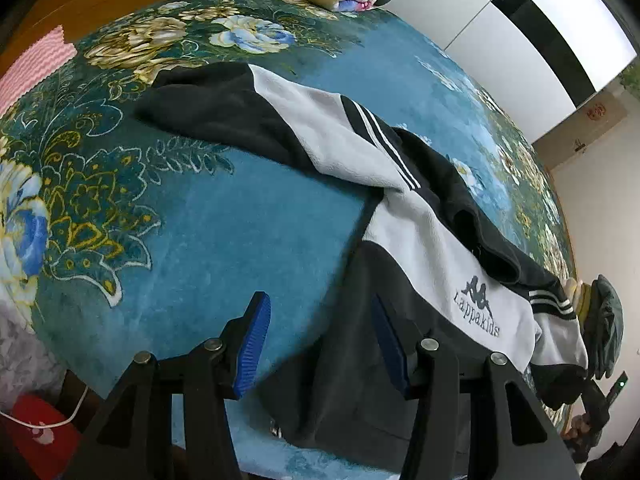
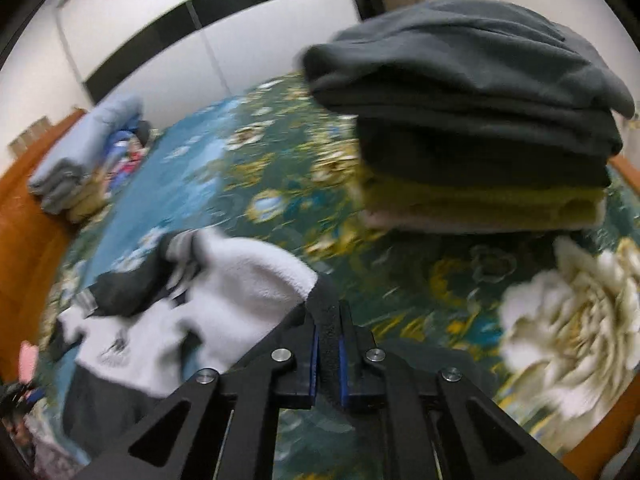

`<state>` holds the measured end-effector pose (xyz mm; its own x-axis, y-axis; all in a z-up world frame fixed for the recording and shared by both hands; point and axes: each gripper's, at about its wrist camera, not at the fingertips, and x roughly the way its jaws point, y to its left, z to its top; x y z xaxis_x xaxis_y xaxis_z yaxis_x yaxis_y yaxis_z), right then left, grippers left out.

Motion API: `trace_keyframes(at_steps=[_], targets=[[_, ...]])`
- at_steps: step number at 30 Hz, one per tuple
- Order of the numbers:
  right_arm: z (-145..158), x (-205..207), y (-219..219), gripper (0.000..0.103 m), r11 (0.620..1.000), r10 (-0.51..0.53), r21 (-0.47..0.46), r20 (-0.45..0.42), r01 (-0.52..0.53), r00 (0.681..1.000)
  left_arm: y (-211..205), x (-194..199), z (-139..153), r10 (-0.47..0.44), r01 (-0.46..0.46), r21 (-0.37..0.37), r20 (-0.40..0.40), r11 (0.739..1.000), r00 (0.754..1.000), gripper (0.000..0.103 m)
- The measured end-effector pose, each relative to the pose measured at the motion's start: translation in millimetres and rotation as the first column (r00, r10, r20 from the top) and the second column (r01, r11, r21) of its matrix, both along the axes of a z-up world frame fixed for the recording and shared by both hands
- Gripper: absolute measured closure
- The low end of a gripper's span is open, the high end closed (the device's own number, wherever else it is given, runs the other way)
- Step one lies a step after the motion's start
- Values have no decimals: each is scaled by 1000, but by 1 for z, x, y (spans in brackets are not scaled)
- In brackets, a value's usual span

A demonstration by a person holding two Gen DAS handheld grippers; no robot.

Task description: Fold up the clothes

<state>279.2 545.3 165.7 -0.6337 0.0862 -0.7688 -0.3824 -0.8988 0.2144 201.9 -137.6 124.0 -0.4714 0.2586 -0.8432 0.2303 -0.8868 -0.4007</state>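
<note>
Gripping black cuff of black-and-white fleece sweatshirt (image 1: 420, 240) in right tongs (image 2: 327, 344); hovering left tongs (image 1: 320, 344) wide open over near hem on floral blue bedspread (image 1: 200, 220)

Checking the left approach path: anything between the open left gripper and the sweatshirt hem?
Nothing. In the left wrist view, the left gripper hangs open over the sweatshirt edge; only bare floral blanket lies between its fingertips and the fabric.

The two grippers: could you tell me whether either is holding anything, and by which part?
The right gripper is shut on the black-and-white jacket, pinching a black edge of its fabric. The left gripper is open, holding nothing.
</note>
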Motion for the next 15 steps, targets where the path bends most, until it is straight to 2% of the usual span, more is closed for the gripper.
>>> trace_keyframes(at_steps=[6,10,15], targets=[[-34,-30,30,96,992,-121,33,108,118,987,8,-17,-5,-34,34,22,1,999,999,49],[-41,-39,44,96,977,-212,38,128,209,969,16,-26,-14,-70,69,39,15,997,997,49],[-47,-59,29,94,973,-214,124,196,192,957,15,-33,-32,-79,76,67,39,995,996,49]])
